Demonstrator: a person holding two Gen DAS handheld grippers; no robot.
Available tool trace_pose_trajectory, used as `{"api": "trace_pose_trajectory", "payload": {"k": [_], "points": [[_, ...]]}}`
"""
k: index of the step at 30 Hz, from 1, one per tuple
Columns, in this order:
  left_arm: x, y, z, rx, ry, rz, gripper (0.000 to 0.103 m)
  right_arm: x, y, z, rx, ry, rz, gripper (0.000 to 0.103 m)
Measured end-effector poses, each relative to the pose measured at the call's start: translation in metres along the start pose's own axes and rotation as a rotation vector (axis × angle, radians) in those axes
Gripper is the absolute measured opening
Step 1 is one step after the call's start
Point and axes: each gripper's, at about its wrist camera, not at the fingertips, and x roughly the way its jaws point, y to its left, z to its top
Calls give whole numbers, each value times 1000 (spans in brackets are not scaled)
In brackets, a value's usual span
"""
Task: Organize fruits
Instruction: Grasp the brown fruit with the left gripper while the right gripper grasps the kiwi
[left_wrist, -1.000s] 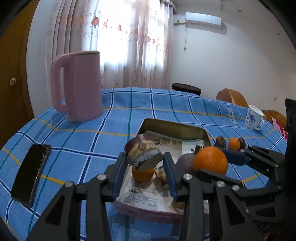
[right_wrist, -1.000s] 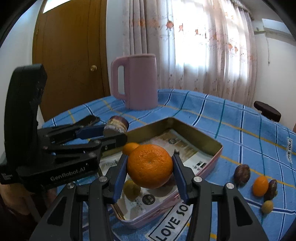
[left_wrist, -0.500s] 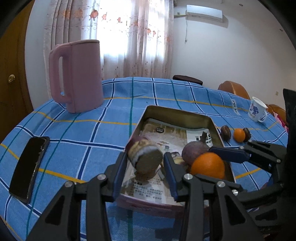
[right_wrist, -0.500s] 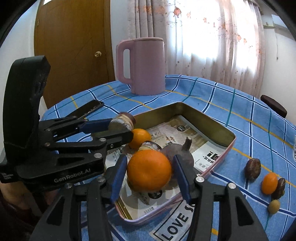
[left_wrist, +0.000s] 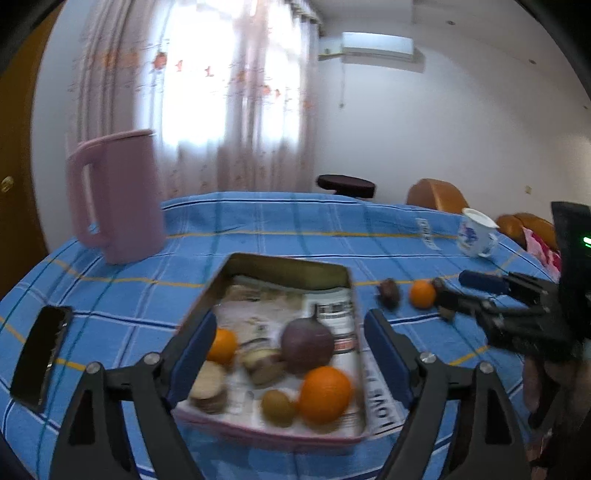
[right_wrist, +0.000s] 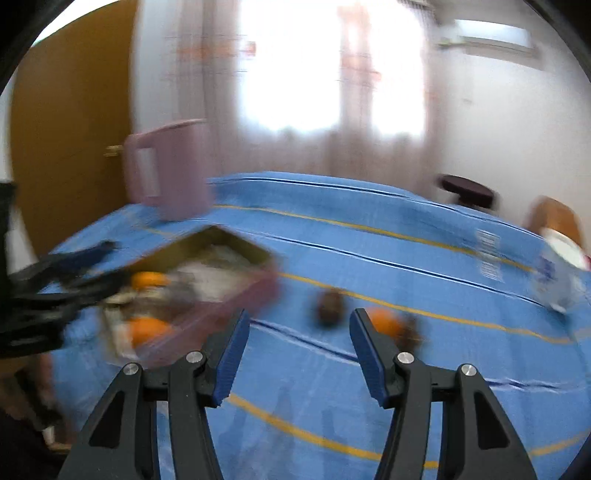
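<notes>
Left wrist view: 1 metal tray (left_wrist: 288, 266) on the blue checked table (left_wrist: 122, 295), lined w/ printed paper; inside I count 2 oranges, a small one (left_wrist: 221, 345) at the left edge by the left finger and a big orange (left_wrist: 325, 393) at the near right; 1 dark purple fruit (left_wrist: 306, 345) w/ a stem in the middle; 1 small green-brown fruit (left_wrist: 277, 406) just beside the big orange; 1 cut brown piece (left_wrist: 208, 382) at the near left corner; a couple more pale-brown bits mid-tray, too blurred to count; left gripper (left_wrist: 290, 347) has just been opening, jaws now wide apart over the tray's near end, nothing pinched between them; outside the tray, to its right, a row of loose fruit: 1 dark fruit (left_wrist: 388, 293), 1 small orange one (left_wrist: 422, 293), plus 1 or 2 dark ones behind the right gripper's tip, can't tell which; also 1 pink jug (left_wrist: 118, 195), 1 phone (left_wrist: 42, 350), 1 white-and-blue cup (left_wrist: 476, 236). Right wrist view (heavily blurred): right gripper (right_wrist: 297, 349) part open and empty, above bare cloth; tray at left w/ 2 orange blobs showing; ahead of the fingers 1 dark fruit and 1 small orange one just behind the right finger, a dark blob touching it; jug at back left, cup at far right.
</notes>
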Motion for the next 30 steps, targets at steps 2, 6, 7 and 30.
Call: {"api": "trace_pose_trajectory", "payload": {"k": [2, 6, 7, 30], "points": [[2, -12, 1, 23, 3, -14, 87, 1, -25, -4, 48, 23, -44, 58], [11, -38, 4, 68, 11, -46, 88, 14, -54, -9, 99, 89, -82, 58], [14, -44, 5, 79, 13, -49, 88, 18, -56, -9, 103, 101, -79, 58], [102, -120, 32, 194, 183, -104, 65, 32, -76, -14, 111, 154, -76, 28]]}}
